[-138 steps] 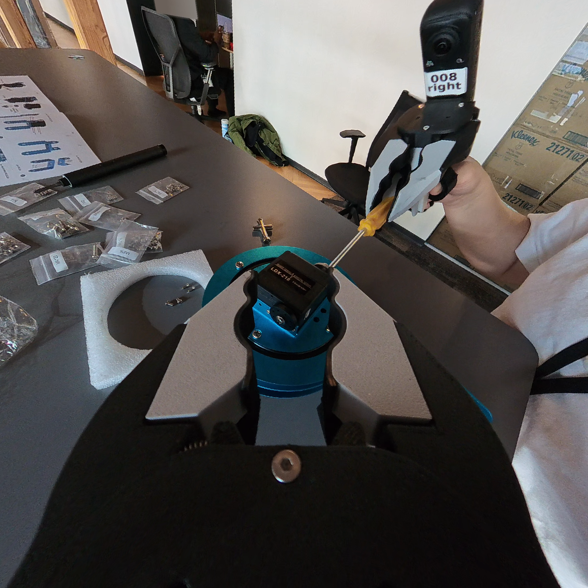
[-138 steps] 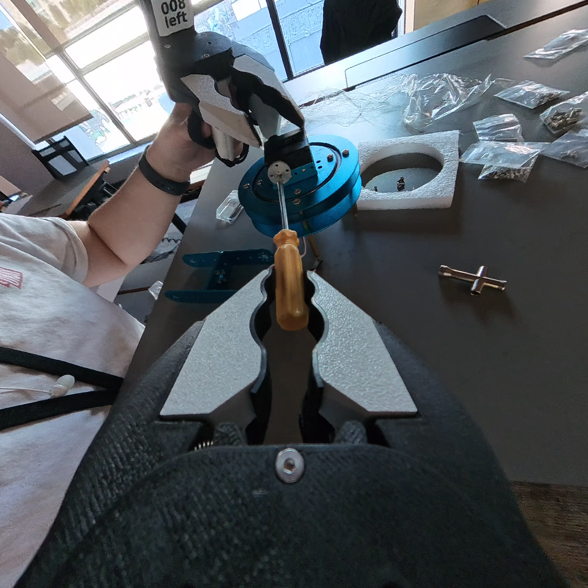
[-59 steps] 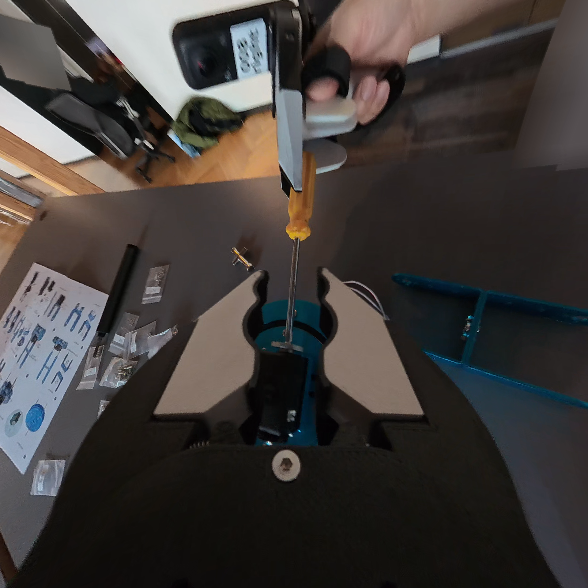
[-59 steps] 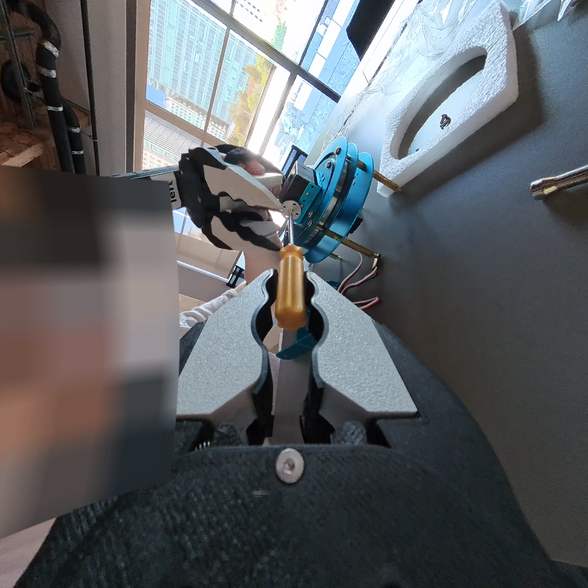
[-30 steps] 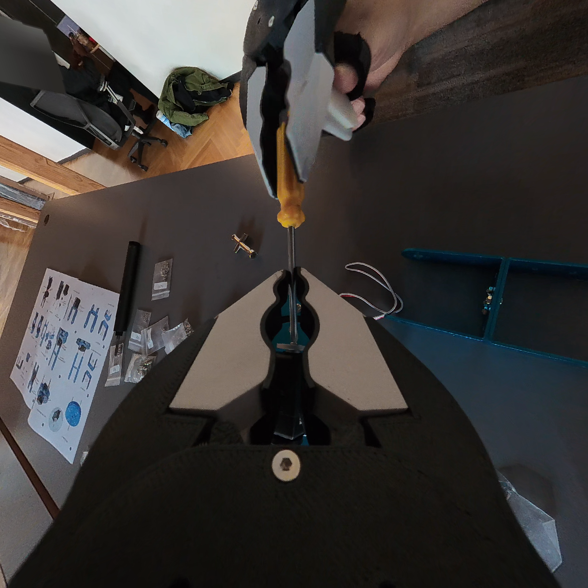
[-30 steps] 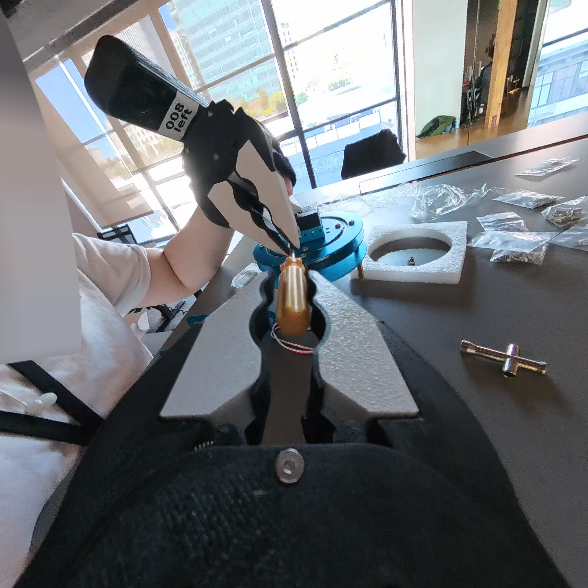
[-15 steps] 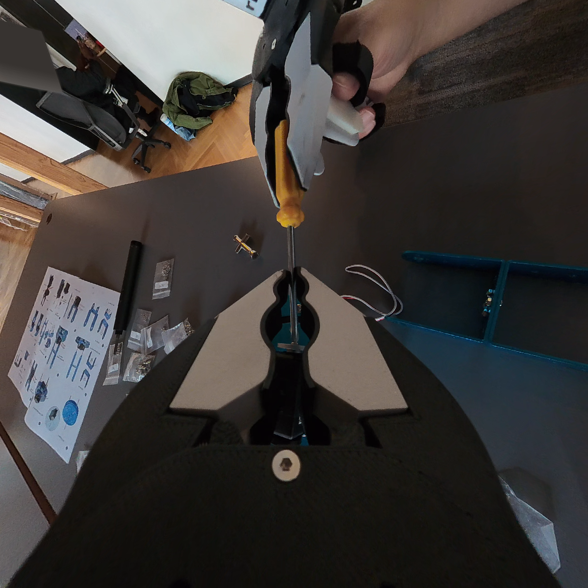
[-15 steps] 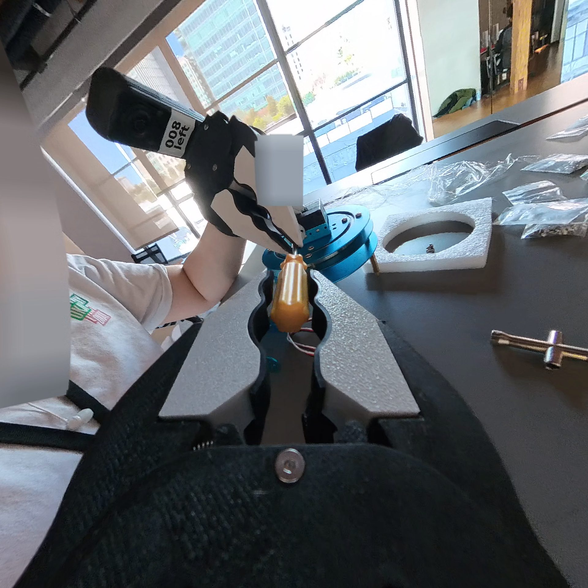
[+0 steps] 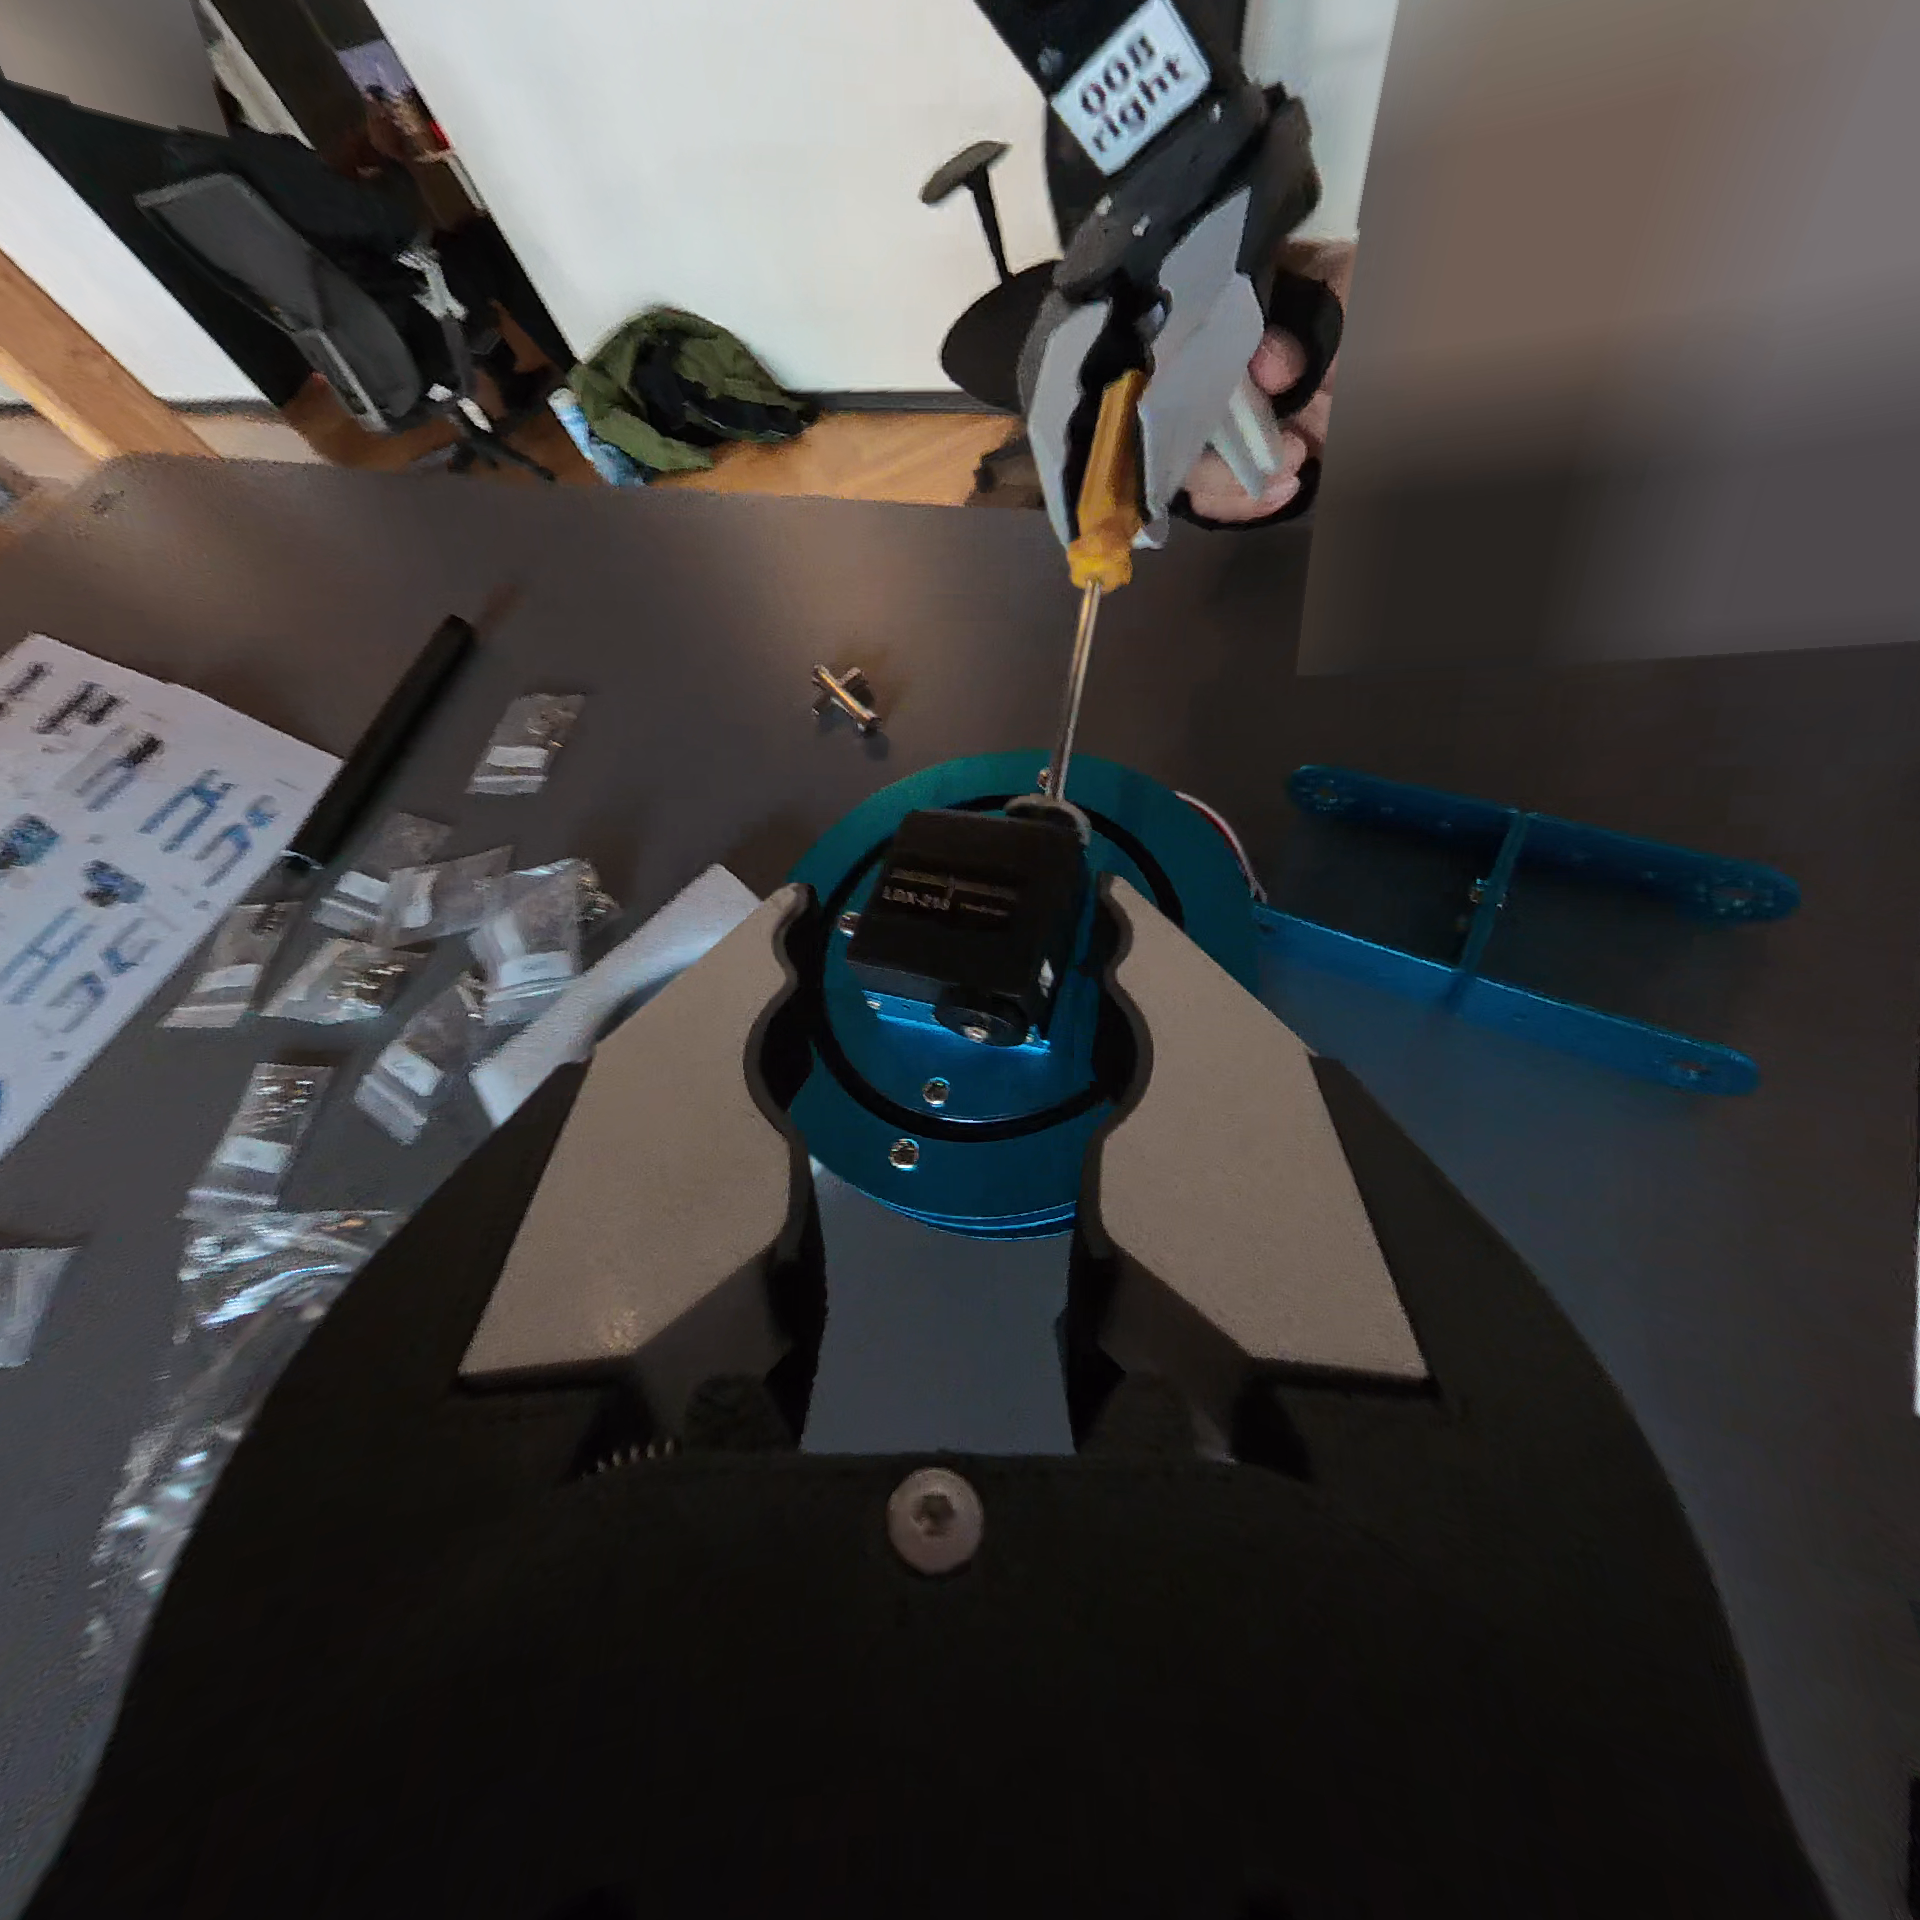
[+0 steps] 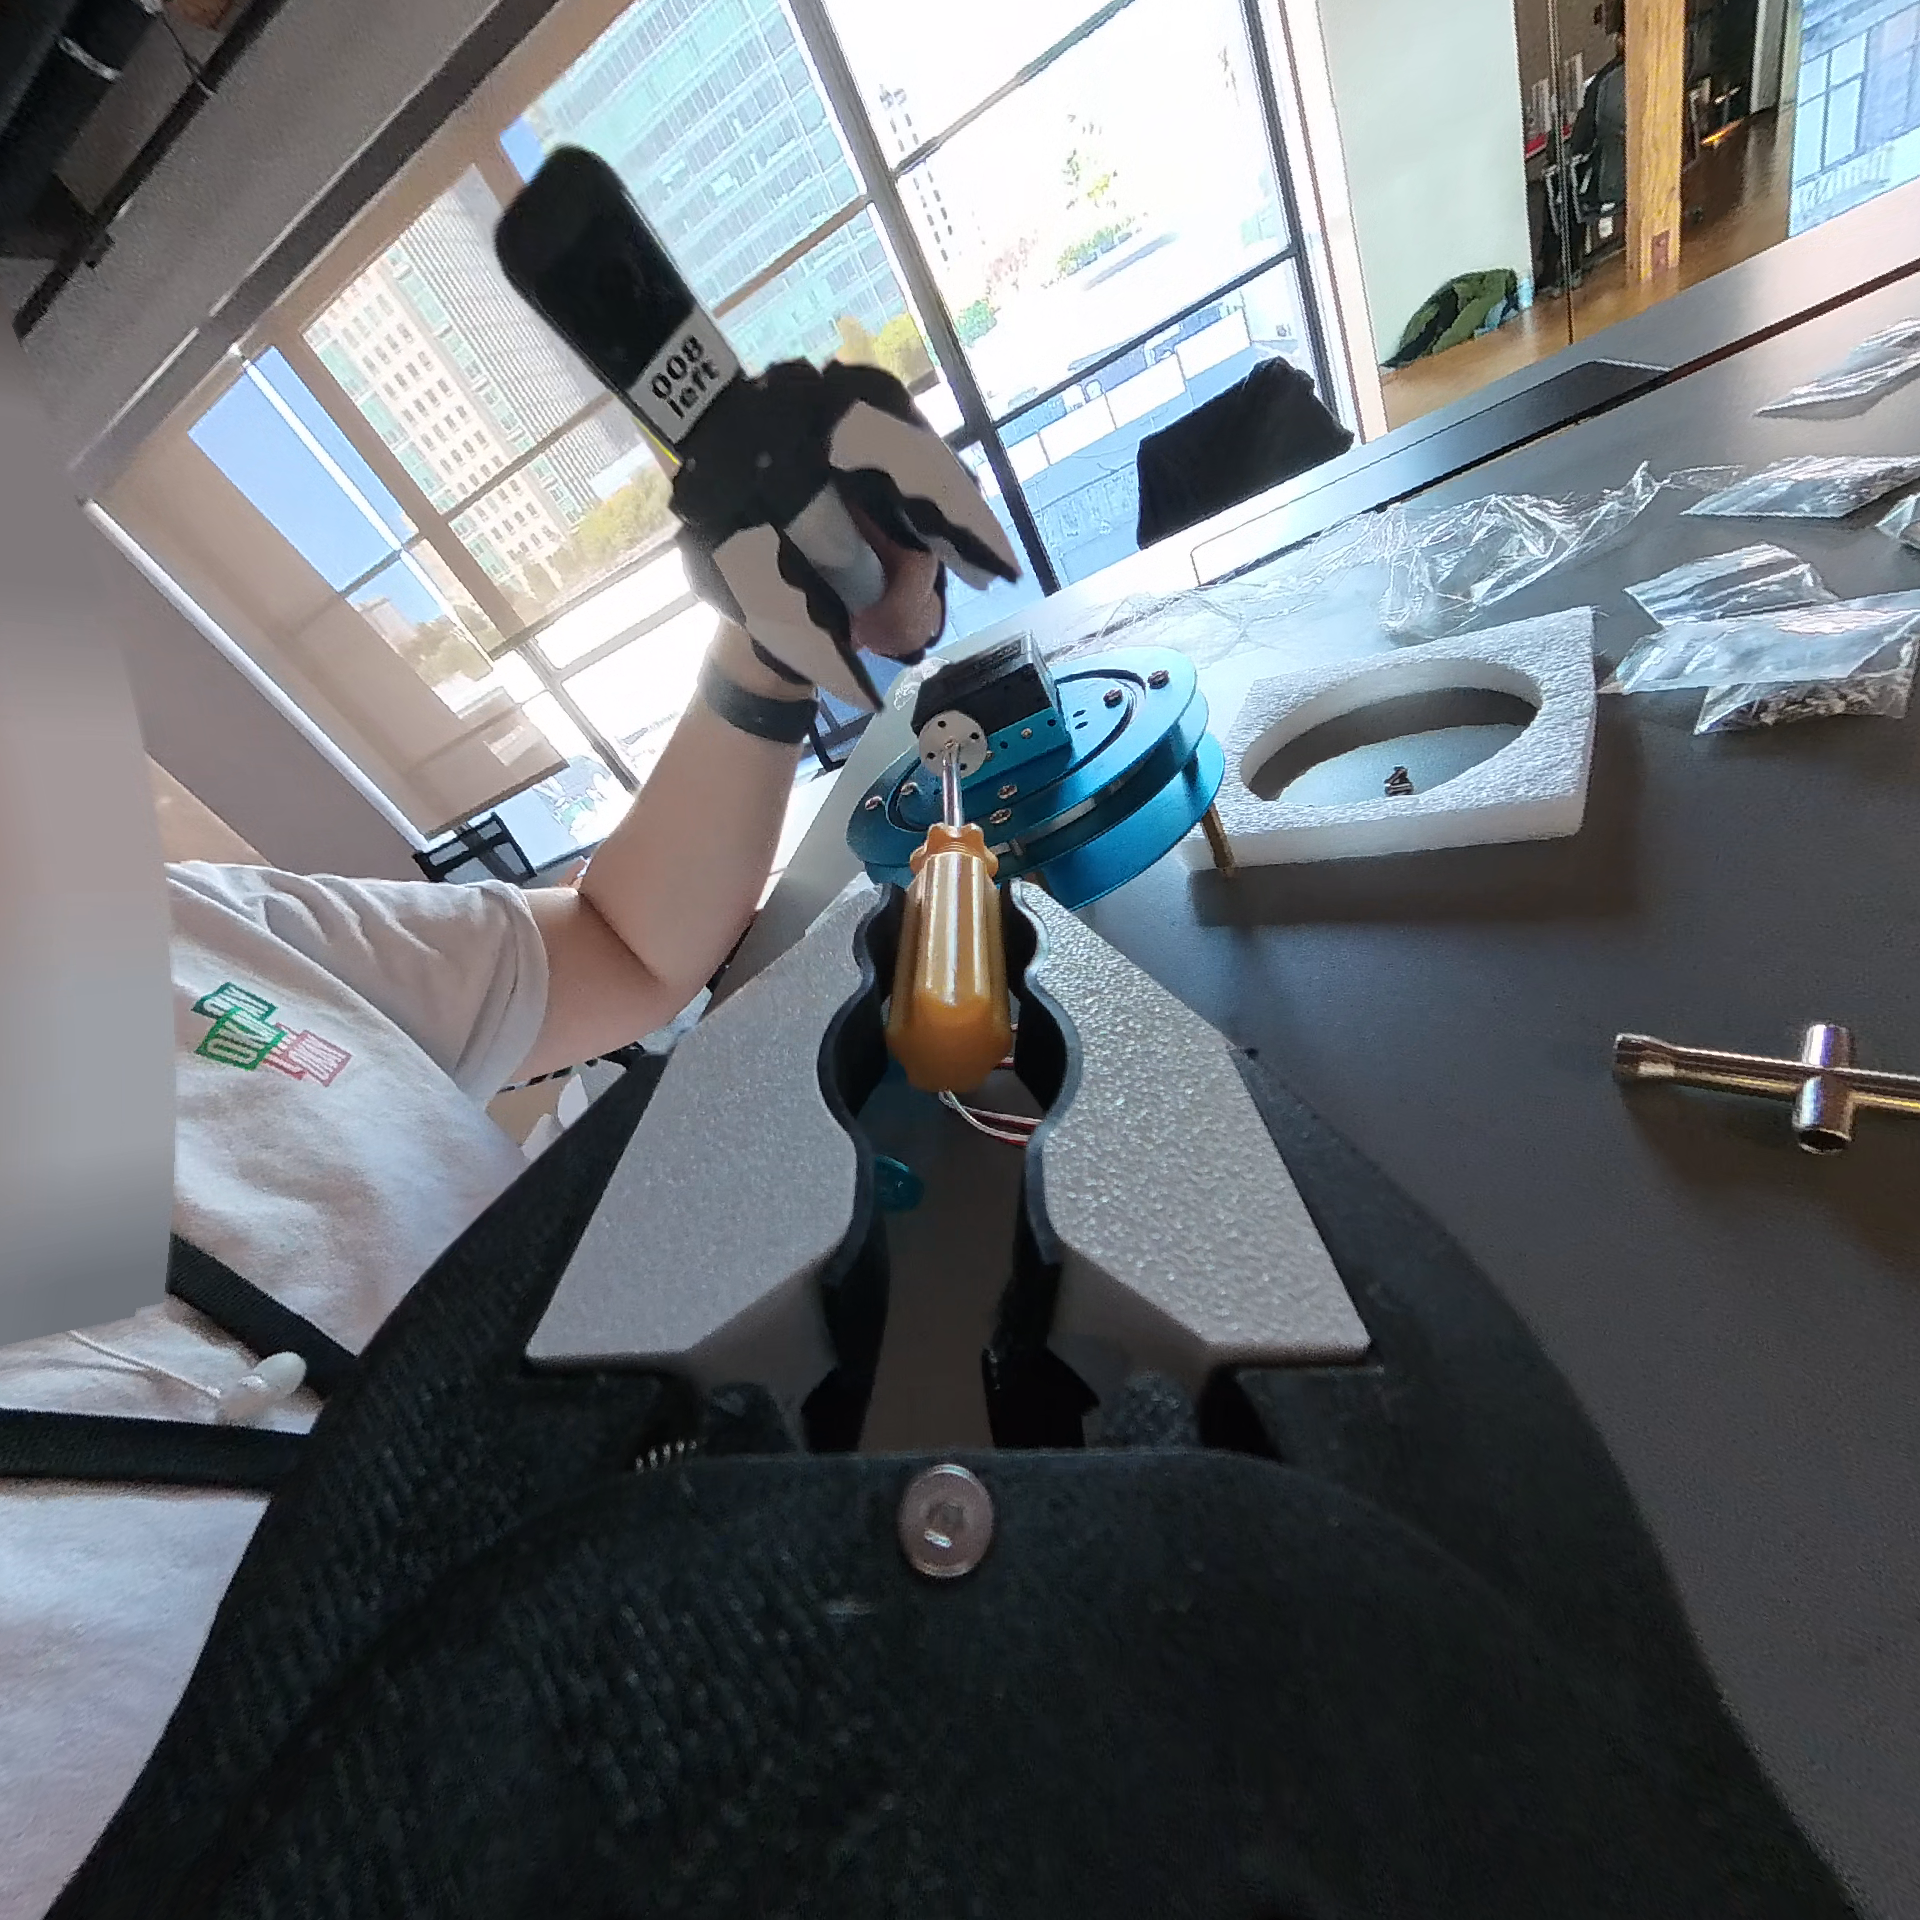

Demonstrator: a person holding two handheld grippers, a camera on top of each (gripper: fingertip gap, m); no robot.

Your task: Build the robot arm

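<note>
Right gripper (image 10: pixel 948 940) fingers clamp the screwdriver (image 10: pixel 943 971), tip on the servo (image 9: pixel 961 914) horn; left gripper (image 9: pixel 948 935) hangs wide open, empty. Unbraced, the tip could skid off.

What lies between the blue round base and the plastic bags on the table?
A white foam block with a round cutout lies between the blue round base and the plastic bags, clearest in the right wrist view.

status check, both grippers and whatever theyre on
Left gripper open, above black servo on blue disc base. Right gripper shut on yellow-handled screwdriver, tip at servo's silver hub. Nothing between.
</note>
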